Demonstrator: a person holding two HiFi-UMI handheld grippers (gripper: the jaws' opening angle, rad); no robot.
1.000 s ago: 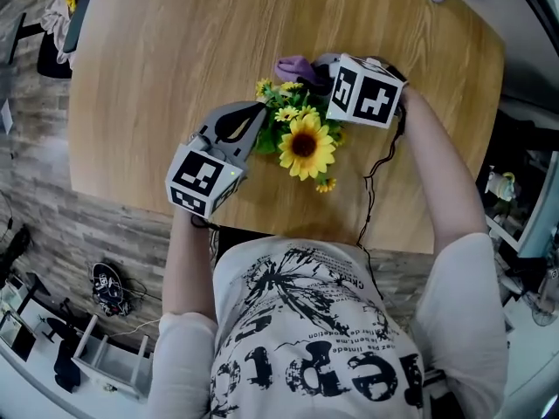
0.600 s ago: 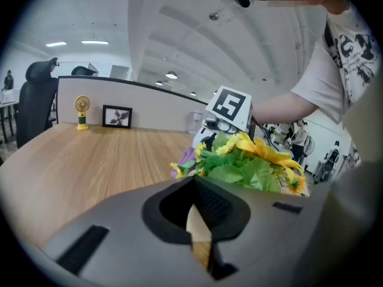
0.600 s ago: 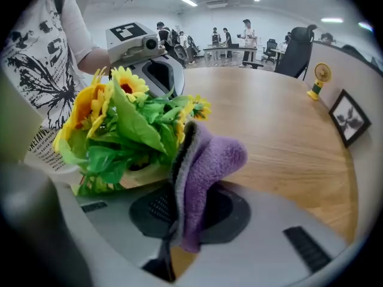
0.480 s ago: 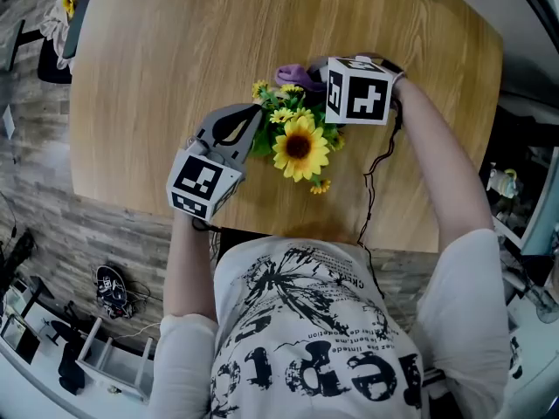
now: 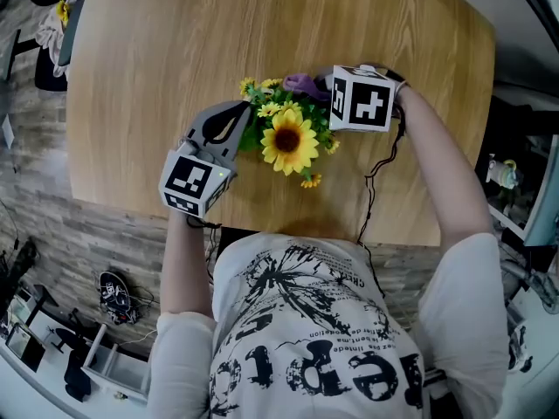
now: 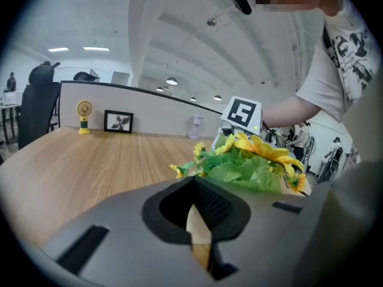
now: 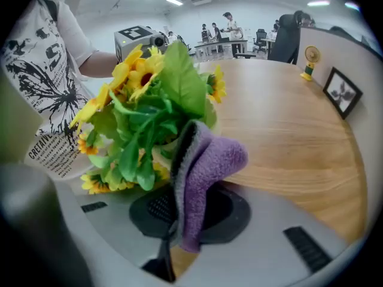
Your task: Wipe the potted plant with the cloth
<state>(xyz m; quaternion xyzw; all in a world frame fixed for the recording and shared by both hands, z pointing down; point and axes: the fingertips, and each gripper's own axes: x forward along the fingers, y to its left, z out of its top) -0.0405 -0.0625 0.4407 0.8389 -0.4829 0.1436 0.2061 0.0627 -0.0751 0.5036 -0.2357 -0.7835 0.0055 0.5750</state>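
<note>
One framed picture stands well behind the potted plant; cloth touches leaves.

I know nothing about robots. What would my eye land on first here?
A potted plant with a big yellow sunflower stands on the wooden table. The right gripper, jaws shut on a purple cloth, holds it at the leaves; the left gripper sits shut beside the plant.

The head view looks steeply down; both gripper views face the potted plant closely from opposite sides.
</note>
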